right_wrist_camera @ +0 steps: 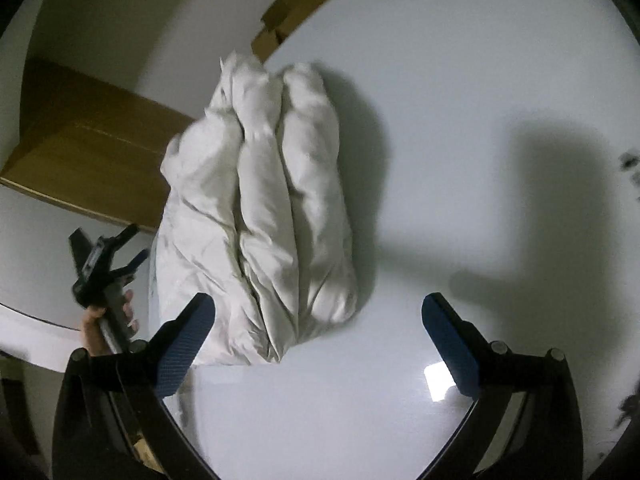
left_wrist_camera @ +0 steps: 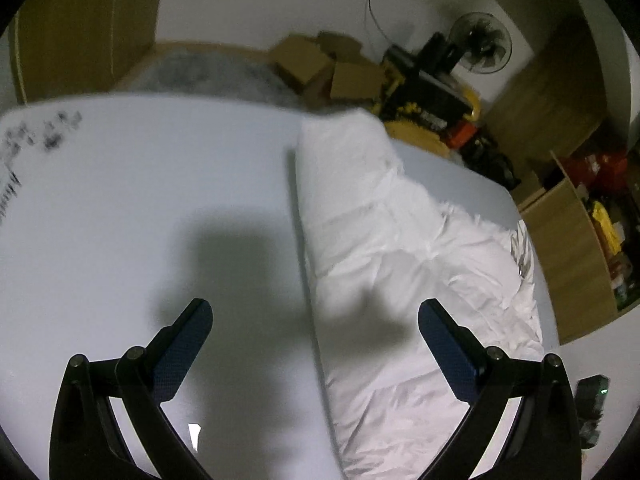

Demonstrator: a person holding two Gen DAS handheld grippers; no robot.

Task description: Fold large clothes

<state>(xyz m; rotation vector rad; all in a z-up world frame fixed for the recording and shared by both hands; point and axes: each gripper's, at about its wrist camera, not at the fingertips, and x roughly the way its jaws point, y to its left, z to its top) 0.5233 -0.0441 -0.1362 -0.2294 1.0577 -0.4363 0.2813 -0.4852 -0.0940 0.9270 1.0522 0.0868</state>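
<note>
A white padded garment [right_wrist_camera: 260, 216] lies bunched in long rolls on the white table [right_wrist_camera: 460, 100], near its left edge. The right gripper [right_wrist_camera: 318, 320] hangs above the garment's near end with its fingers spread wide and nothing between them. The left gripper [left_wrist_camera: 314, 326] is likewise spread and empty, above the table where the garment's [left_wrist_camera: 400, 260] straight edge runs

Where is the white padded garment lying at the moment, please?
The white padded garment lies bunched in long folds on the white table, at its left edge in the right wrist view, ahead of the open right claw.
</note>
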